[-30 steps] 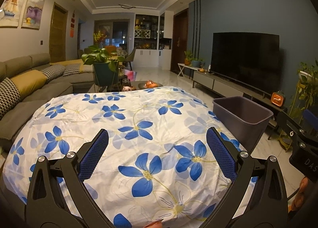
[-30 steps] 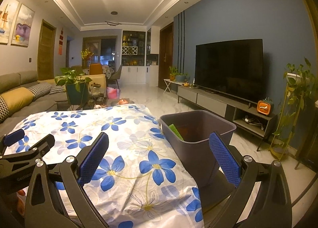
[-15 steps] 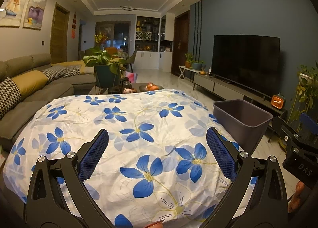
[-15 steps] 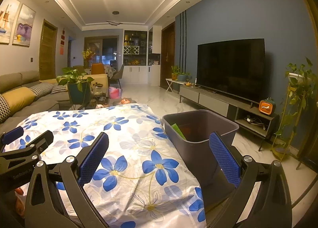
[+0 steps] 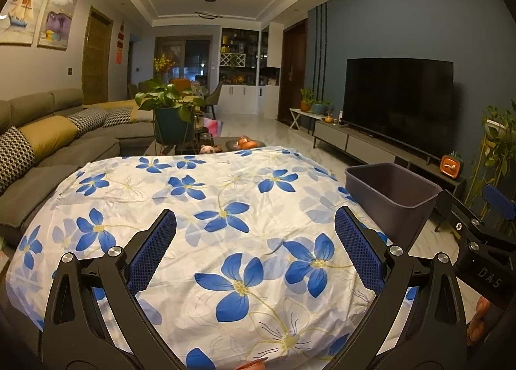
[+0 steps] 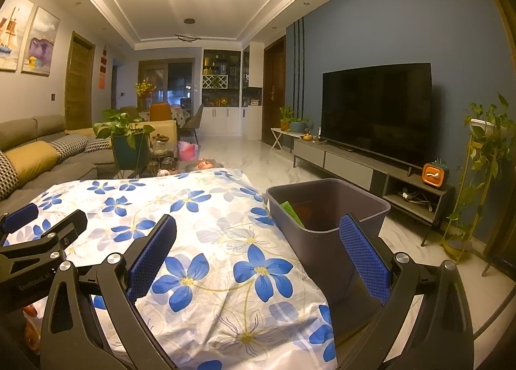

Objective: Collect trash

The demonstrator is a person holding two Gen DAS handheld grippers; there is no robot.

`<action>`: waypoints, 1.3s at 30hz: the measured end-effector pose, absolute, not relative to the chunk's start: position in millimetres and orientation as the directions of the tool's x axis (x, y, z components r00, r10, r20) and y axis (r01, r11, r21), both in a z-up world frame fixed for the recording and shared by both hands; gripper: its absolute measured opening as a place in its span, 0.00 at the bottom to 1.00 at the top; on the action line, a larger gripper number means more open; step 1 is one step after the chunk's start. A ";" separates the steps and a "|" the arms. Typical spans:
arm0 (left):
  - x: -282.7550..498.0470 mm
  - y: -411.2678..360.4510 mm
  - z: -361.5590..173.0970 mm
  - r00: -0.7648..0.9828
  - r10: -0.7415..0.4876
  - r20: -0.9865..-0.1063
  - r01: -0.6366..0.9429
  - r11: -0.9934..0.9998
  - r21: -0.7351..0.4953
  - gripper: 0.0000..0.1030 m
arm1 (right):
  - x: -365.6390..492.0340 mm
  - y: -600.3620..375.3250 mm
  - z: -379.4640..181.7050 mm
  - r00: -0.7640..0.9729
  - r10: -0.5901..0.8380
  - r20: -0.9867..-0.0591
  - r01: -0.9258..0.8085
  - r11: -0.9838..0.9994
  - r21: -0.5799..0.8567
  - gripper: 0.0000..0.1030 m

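Bin [image 6: 325,228] upright, mouth up

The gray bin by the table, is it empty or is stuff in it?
Not empty. The gray bin holds something green against its left inside wall, seen from the right wrist.

You're in somebody's living room, no question. There's a grey sectional sofa [image 5: 58,141] with mustard and patterned cushions along the left wall, two paintings [image 5: 35,12] hung above it, and a big flat TV [image 6: 377,112] on a low media console [image 6: 371,173] against the blue wall. Potted plants [image 5: 167,102] are dotted around, and at the far end you get a dining chair [image 6: 160,111] and a white cabinet with a wine rack [image 6: 215,81]. A flowery tablecloth [image 5: 206,209] covers the table right in front of you.
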State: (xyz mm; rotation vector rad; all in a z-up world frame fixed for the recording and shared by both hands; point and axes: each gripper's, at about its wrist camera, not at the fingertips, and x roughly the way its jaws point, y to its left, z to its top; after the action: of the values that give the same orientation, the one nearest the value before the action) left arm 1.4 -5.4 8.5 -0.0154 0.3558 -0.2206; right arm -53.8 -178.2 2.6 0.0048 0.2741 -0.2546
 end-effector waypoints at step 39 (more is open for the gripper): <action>0.9 -7.0 7.8 0.915 -0.215 -0.341 0.210 0.976 -0.053 0.94 | -54.3 -180.9 3.3 0.932 -0.250 -0.264 0.253 0.967 -0.023 0.95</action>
State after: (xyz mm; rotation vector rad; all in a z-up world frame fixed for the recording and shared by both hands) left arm 0.9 -7.0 7.8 -0.0154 0.3523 -0.2186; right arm -54.3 -180.9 3.3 0.0111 0.2692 -0.2571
